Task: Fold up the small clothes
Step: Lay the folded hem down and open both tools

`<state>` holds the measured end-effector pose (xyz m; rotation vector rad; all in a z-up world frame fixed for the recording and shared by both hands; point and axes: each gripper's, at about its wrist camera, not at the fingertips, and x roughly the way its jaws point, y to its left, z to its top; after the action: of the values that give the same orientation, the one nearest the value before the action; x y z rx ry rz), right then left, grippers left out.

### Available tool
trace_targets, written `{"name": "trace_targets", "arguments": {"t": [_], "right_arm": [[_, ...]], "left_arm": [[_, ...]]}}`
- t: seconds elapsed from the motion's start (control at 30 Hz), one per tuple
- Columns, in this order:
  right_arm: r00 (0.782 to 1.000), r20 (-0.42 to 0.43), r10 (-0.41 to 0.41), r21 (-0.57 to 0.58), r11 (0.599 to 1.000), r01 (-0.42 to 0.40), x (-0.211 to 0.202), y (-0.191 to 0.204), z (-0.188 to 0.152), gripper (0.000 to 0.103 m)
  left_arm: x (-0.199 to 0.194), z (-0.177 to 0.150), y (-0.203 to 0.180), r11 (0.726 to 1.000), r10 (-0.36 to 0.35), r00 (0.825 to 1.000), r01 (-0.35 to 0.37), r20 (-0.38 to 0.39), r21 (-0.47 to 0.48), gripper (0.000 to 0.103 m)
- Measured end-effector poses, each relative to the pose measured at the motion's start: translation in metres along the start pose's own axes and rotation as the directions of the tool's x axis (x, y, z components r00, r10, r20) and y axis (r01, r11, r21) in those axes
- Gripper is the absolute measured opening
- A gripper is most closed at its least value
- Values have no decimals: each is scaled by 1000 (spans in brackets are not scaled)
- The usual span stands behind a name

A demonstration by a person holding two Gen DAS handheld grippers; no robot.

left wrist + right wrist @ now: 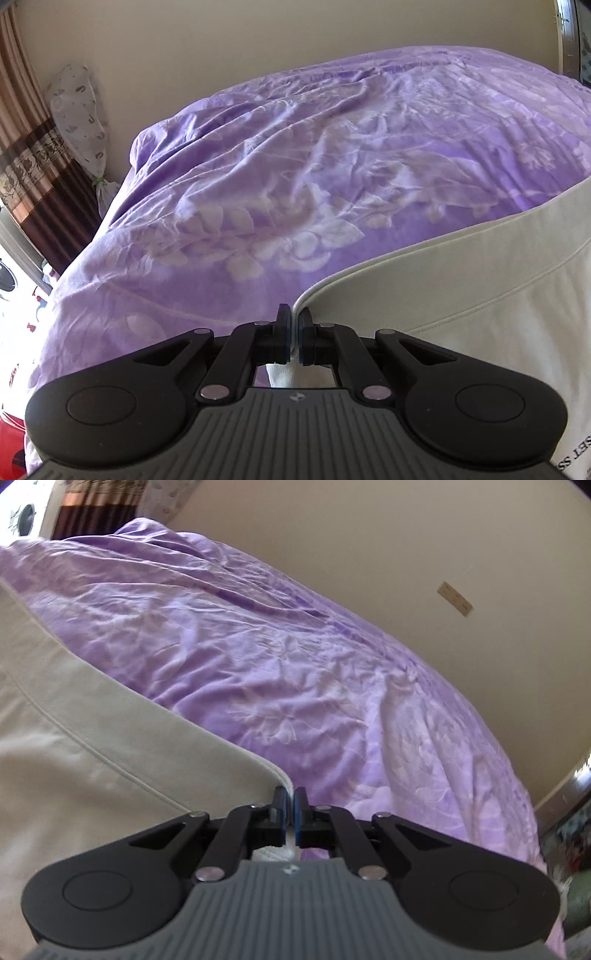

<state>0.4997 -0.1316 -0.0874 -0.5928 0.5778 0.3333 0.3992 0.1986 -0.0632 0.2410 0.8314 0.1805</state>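
Note:
A cream-white garment with a stitched hem and dark lettering at the lower right lies over a purple floral bedspread. My left gripper is shut on the garment's left corner, the hem pinched between its blue pads. In the right wrist view the same garment spreads to the left, and my right gripper is shut on its right corner. The hem runs taut between both grips, low over the bedspread.
A beige wall stands behind the bed. Brown patterned curtains and a white wrapped bundle stand at the far left corner. A metal-framed edge shows beside the bed at the right.

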Motion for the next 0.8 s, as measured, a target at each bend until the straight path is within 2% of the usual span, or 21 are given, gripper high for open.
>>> {"name": "trace_targets", "arguments": {"t": [0.23, 0.3, 0.33, 0.37, 0.4, 0.43, 0.47, 0.6, 0.67, 0.77, 0.8], "right_arm": [[998, -54, 20, 5, 1000, -20, 30, 8, -9, 0], [997, -74, 37, 11, 999, -36, 36, 9, -11, 0], [996, -82, 35, 14, 999, -34, 38, 8, -11, 16], [996, -85, 23, 14, 1000, -22, 38, 8, -12, 29], [996, -91, 8, 20, 1000, -6, 36, 6, -11, 53], [996, -91, 7, 34, 999, -4, 32, 4, -10, 57], [996, -89, 20, 54, 998, -15, 26, 0, -10, 57], [993, -102, 52, 121, 992, -40, -14, -8, -11, 58], [991, -101, 91, 174, 982, -72, -41, -12, -14, 58], [979, -97, 181, 285, 947, -146, -85, -14, -24, 55], [972, -97, 213, 325, 930, -172, -99, -13, -30, 51]], "left_arm": [[34, -9, -5, 1000, -18, 998, 17, -60, -17, 4], [36, -10, -1, 999, -24, 997, 22, -71, -29, 12], [35, -10, 2, 999, -29, 997, 27, -72, -35, 16], [32, -10, 5, 998, -33, 997, 29, -75, -49, 25], [27, -10, 9, 998, -27, 997, 22, -79, -66, 31], [20, -10, 13, 996, -15, 996, 7, -89, -83, 46], [12, -10, 16, 995, -12, 996, 4, -89, -96, 50], [-39, -20, 25, 993, -41, 998, 36, -50, -110, 50], [-70, -29, 27, 989, -85, 996, 80, -33, -126, 49], [-115, -51, 27, 970, -163, 987, 159, -7, -185, 33], [-127, -59, 25, 961, -188, 982, 184, 3, -204, 32]]}}
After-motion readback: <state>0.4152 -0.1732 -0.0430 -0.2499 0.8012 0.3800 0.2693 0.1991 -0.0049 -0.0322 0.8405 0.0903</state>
